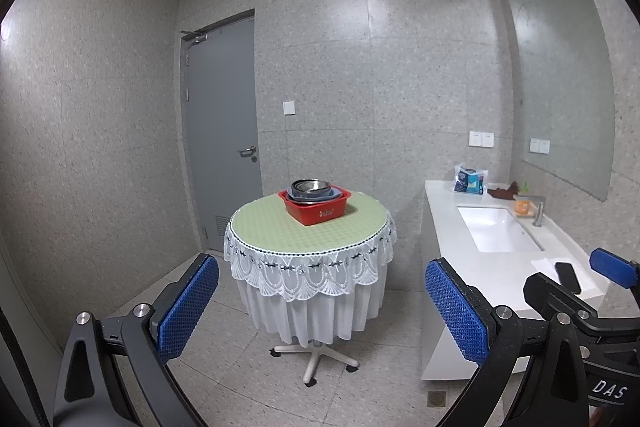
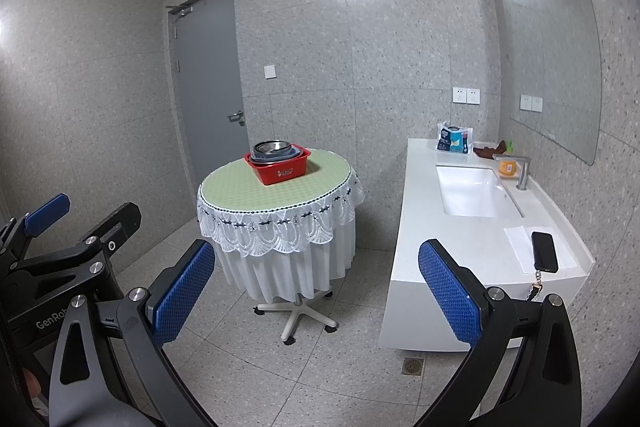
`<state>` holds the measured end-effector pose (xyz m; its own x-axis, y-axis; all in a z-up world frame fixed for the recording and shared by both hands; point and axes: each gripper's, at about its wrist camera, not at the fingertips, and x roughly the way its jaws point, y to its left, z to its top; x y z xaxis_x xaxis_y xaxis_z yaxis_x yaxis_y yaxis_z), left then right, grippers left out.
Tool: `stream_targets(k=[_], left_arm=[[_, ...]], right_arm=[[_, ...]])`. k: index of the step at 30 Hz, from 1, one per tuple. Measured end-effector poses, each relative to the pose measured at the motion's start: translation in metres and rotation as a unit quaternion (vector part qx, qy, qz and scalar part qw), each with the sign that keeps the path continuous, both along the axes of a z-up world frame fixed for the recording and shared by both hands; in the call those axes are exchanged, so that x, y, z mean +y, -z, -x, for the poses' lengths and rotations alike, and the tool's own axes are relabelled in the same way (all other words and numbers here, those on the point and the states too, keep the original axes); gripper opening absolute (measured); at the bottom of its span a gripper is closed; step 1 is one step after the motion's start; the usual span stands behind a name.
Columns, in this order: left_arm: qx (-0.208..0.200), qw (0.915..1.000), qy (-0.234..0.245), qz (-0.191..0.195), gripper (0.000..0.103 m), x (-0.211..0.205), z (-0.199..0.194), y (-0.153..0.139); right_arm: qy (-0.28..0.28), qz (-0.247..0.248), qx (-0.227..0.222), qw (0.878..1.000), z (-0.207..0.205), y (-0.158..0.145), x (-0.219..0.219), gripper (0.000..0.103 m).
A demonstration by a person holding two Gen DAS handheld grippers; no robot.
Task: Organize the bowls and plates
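A red square basin (image 1: 318, 211) (image 2: 280, 169) stands on a round table (image 1: 272, 227) (image 2: 240, 187) with a green top and a white lace cloth. Inside it sit stacked dishes: a blue-grey dish and metal bowls (image 1: 311, 186) (image 2: 273, 147) on top. My left gripper (image 1: 322, 311) is open and empty, well short of the table. My right gripper (image 2: 316, 295) is open and empty too, also far from the table. Each gripper shows at the edge of the other's view, the right one (image 1: 580, 279) and the left one (image 2: 80, 223).
A white counter (image 1: 452, 227) (image 2: 424, 203) with a sink (image 1: 496, 229) (image 2: 472, 191) and tap runs along the right wall. On it lie a phone (image 2: 545, 251), a paper sheet, a wipes pack (image 2: 454, 139), an orange item and a brown cloth. A grey door (image 1: 220, 131) is at the back left. A floor drain (image 2: 412, 366) lies below the counter.
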<state>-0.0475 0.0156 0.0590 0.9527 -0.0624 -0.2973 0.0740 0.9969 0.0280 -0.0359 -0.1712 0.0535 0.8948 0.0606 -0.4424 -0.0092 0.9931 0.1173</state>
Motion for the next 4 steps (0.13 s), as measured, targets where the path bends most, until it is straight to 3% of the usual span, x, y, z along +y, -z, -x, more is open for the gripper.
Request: stream_targets(k=[4], left_arm=[[-0.002,1.0,-0.003,-0.005,0.102,-0.0047,-0.0063,0.0022]], right_arm=[[0.0,-0.003,0.001,1.0,-0.0026,0.0014,-0.0012,0.103]])
